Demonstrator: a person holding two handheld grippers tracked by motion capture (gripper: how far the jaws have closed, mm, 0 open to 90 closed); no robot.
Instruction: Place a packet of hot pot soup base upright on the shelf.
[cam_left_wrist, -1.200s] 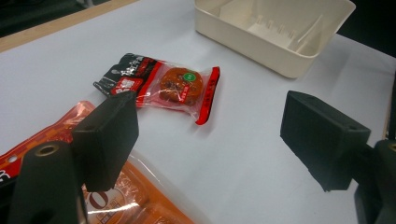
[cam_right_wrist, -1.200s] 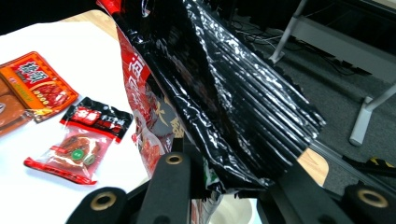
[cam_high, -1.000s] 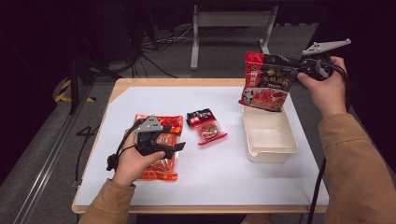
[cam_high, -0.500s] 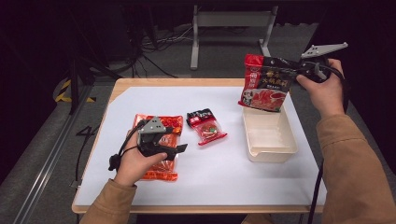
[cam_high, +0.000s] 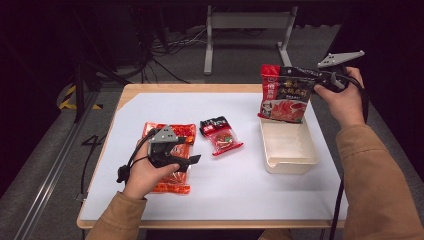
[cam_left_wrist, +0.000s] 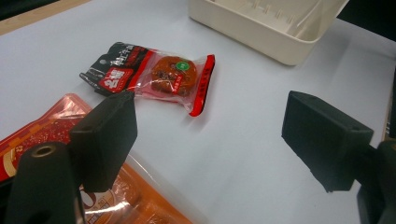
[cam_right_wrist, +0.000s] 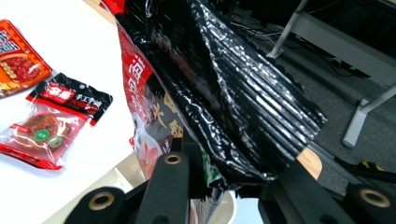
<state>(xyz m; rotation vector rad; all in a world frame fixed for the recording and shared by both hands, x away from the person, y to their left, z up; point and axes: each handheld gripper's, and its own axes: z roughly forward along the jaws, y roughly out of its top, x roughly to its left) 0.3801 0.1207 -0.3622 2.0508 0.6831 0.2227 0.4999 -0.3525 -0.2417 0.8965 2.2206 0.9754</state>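
My right gripper (cam_high: 300, 76) is shut on the top edge of a red and black food bag (cam_high: 284, 95), which hangs upright over the far end of a cream plastic tub (cam_high: 290, 161). In the right gripper view the crinkled bag (cam_right_wrist: 219, 93) is pinched between the jaws of this gripper (cam_right_wrist: 224, 177). My left gripper (cam_high: 191, 154) rests on a flat orange packet (cam_high: 172, 131) at the table's left, open and holding nothing. In the left gripper view its jaws (cam_left_wrist: 215, 126) stand wide apart over bare white table, with the orange packet (cam_left_wrist: 42, 126) under the left jaw.
A small red and black snack packet (cam_high: 221, 136) lies mid-table between the orange packet and the tub, also visible as the packet (cam_left_wrist: 159, 74) ahead of the left jaws. The tub's rim (cam_left_wrist: 261, 28) is beyond it. Metal frame legs (cam_high: 247, 30) stand behind the table.
The right gripper with the bag has sunk slightly toward the tub. The left gripper has stayed on the orange packet.
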